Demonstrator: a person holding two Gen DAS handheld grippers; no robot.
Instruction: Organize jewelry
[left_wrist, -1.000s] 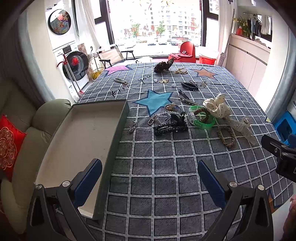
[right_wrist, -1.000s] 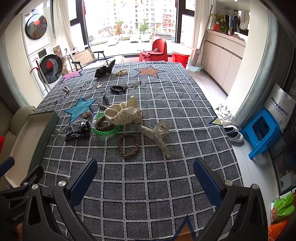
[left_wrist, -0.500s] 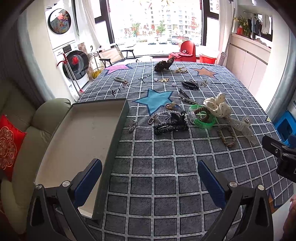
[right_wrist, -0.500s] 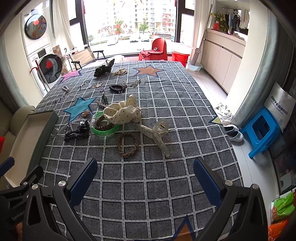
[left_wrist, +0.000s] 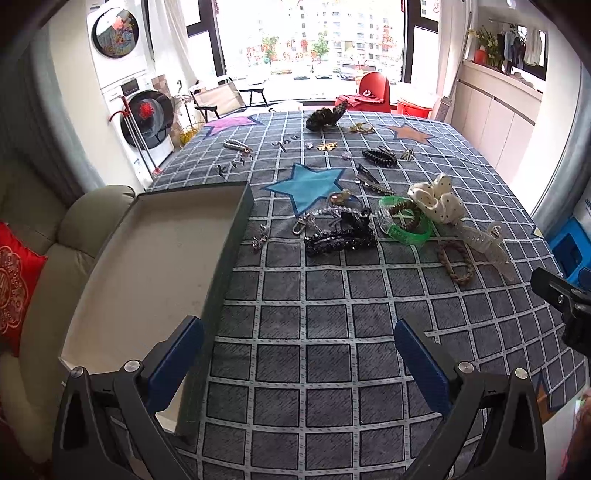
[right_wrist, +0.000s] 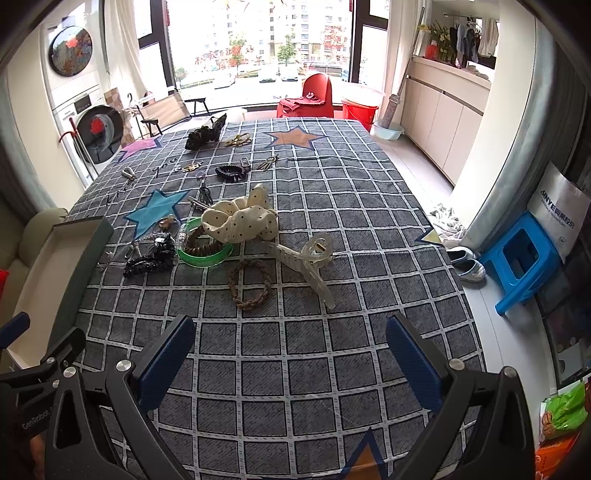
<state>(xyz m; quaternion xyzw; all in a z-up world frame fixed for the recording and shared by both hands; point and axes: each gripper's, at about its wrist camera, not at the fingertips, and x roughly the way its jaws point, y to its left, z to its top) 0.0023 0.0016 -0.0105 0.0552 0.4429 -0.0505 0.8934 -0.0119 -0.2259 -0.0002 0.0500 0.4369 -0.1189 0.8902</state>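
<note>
Jewelry lies heaped mid-tabletop (right_wrist: 295, 369), at twelve o'clock from both my grippers: a black clip (left_wrist: 340, 238), a green bangle (right_wrist: 205, 254), a braided bracelet (right_wrist: 249, 282) and a dotted scrunchie (right_wrist: 240, 221). I hold the left gripper (left_wrist: 299, 354) and right gripper (right_wrist: 290, 350) low with jaws spread wide and empty, ready to pick. The open box (left_wrist: 147, 266) waits at ten o'clock, probably as the place for sorted pieces.

At the lower left of my right wrist view I can read "GenRobot" on the black body of the left gripper (right_wrist: 33, 424). At the right edge, a white bag (right_wrist: 559, 210) carries blue print I can't read.
</note>
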